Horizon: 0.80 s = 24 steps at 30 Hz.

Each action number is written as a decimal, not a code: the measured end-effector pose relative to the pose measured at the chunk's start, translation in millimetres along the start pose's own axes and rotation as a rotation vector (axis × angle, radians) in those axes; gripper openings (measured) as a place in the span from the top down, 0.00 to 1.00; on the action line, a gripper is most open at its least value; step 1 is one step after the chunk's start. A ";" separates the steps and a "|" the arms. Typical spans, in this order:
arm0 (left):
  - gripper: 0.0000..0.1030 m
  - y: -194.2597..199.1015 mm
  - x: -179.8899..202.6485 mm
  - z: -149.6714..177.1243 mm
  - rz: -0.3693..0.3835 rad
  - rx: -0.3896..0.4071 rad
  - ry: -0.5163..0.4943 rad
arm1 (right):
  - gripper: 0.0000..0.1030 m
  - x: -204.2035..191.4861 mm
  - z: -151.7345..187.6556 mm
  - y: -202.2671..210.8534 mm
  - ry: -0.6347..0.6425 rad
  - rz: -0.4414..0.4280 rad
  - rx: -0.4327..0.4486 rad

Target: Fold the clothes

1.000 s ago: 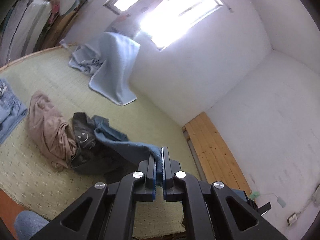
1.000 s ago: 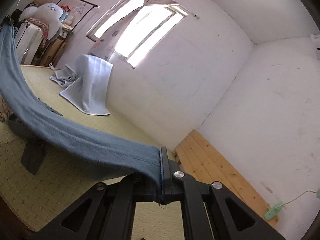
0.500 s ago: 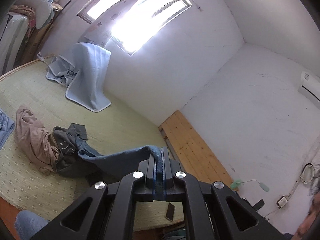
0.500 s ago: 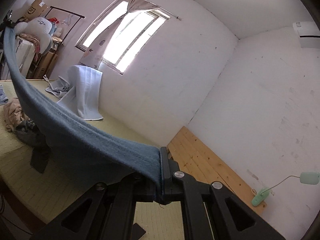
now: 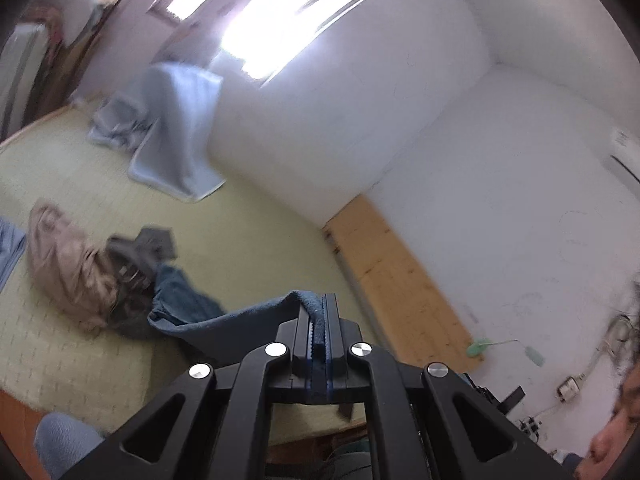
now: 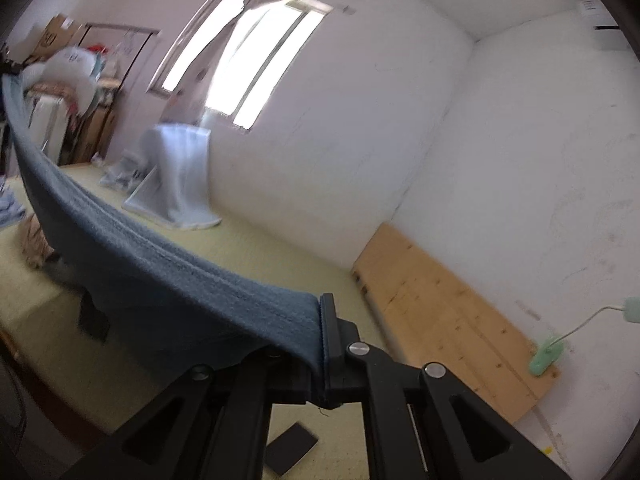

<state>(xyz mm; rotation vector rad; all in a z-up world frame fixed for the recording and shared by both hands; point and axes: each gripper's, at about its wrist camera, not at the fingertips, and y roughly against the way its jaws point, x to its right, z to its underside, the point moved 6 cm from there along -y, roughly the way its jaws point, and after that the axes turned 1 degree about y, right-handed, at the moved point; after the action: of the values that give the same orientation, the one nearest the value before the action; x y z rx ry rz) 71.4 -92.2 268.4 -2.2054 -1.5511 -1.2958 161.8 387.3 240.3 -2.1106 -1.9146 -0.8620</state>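
Note:
A blue garment (image 5: 208,316) is held in the air between both grippers. My left gripper (image 5: 319,312) is shut on one corner of it; the cloth runs down to the left toward the pile on the bed. My right gripper (image 6: 321,320) is shut on another corner of the blue garment (image 6: 152,264), whose edge stretches taut up to the far left of that view. Its left finger is hidden under the cloth. A beige garment (image 5: 68,268) and a dark grey garment (image 5: 140,252) lie crumpled on the green bed mat (image 5: 248,232).
A light blue blanket (image 5: 172,144) is draped against the wall under the window. A wooden board (image 6: 448,320) lies along the wall, with a green clip lamp (image 6: 548,356) on it. A dark phone (image 6: 292,448) lies on the mat. A person's face (image 5: 616,428) is at the right edge.
Both grippers have swung with the blue garment held between them; the views are blurred by motion. The left view has tilted back down toward the bed. The garment stays stretched.

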 end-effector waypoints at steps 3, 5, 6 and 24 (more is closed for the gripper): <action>0.97 -20.0 -29.9 2.9 -0.052 -0.046 0.065 | 0.99 -19.6 11.1 -23.4 0.032 -0.062 -0.057; 0.97 -33.8 -48.8 2.5 -0.085 -0.069 0.101 | 0.99 -32.7 17.1 -40.0 0.050 -0.098 -0.091; 0.97 -40.0 -57.0 2.3 -0.099 -0.079 0.116 | 0.99 -37.9 21.3 -46.2 0.055 -0.109 -0.104; 0.97 -210.3 -145.1 -47.1 -0.301 -0.264 0.175 | 0.99 -82.5 75.8 -173.9 0.073 -0.242 -0.341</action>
<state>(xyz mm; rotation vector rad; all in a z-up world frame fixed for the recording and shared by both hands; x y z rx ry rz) -141.7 -123.8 123.2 -1.9794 -1.7811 -1.8234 18.0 382.0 91.7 -2.0041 -2.1414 -1.3842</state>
